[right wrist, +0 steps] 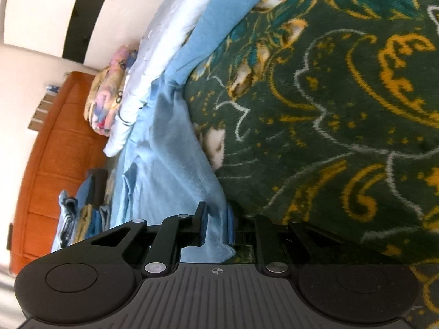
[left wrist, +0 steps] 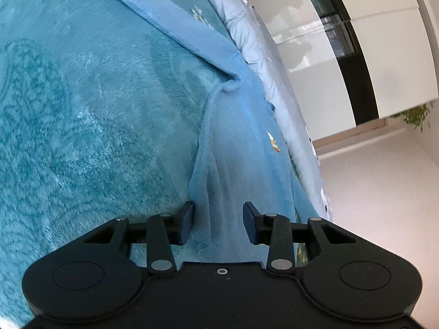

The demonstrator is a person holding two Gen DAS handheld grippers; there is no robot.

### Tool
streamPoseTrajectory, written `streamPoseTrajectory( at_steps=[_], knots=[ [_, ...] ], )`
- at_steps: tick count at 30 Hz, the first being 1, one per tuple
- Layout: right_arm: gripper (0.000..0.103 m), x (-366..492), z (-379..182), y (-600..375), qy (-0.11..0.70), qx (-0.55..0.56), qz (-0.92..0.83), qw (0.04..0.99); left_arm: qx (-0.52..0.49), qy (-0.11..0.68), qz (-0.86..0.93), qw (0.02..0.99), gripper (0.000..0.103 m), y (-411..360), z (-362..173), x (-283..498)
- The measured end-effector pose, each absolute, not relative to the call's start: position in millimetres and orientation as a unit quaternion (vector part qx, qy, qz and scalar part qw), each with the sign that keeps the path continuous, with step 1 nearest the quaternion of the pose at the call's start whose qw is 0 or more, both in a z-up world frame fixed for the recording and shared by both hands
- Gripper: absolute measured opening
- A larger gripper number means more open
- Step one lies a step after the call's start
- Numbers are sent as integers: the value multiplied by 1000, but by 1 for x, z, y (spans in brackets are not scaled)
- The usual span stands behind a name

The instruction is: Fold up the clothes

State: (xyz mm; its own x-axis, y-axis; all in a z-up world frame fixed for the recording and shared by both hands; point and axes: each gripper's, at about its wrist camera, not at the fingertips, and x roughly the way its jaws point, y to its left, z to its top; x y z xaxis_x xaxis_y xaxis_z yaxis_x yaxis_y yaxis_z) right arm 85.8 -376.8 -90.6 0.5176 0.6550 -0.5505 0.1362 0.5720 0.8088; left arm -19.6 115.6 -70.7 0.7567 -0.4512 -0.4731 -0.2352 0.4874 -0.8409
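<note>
A light blue fleece garment (left wrist: 238, 148) lies on a teal plush blanket (left wrist: 82, 109). My left gripper (left wrist: 218, 220) is open, its fingers either side of the garment's hanging edge without pinching it. In the right wrist view the same garment (right wrist: 170, 159) runs along a dark green patterned blanket (right wrist: 329, 109). My right gripper (right wrist: 216, 224) has its jaws narrowed on a fold of the blue garment, which bunches between the fingertips.
A pale quilt (left wrist: 263, 63) edges the bed, with white floor (left wrist: 370, 192) and white cabinets (left wrist: 384, 54) beyond. In the right wrist view an orange headboard (right wrist: 55, 150), a colourful folded cloth (right wrist: 109, 93) and a pile of clothes (right wrist: 82, 213) sit at the left.
</note>
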Motion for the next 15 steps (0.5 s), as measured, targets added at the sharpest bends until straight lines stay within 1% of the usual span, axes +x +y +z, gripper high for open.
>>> streamPoseTrajectory(
  at_steps=[2, 4, 5, 6, 7, 8, 9, 15],
  knots=[
    [12, 88, -91, -374, 458, 434, 171, 756, -500, 343, -64, 792, 35, 114, -69, -19],
    [12, 89, -90, -369, 459, 429, 174, 758, -498, 345, -59, 794, 30, 113, -68, -19],
    [12, 90, -89, -367, 459, 425, 176, 760, -496, 346, -54, 794, 22, 112, -67, -19],
    [12, 91, -88, -365, 460, 423, 177, 761, -496, 348, -46, 794, 11, 111, -67, -19],
    [9, 91, -88, -362, 461, 421, 176, 761, -494, 349, -36, 795, 6, 110, -66, -19],
    [7, 92, -87, -360, 462, 420, 175, 762, -492, 350, -24, 796, 4, 109, -66, -19],
    [7, 92, -86, -358, 462, 419, 174, 762, -491, 350, -16, 798, 2, 109, -65, -20],
    [5, 83, -62, -352, 437, 403, 181, 784, -482, 307, -1, 821, 0, 112, -33, -35]
  ],
)
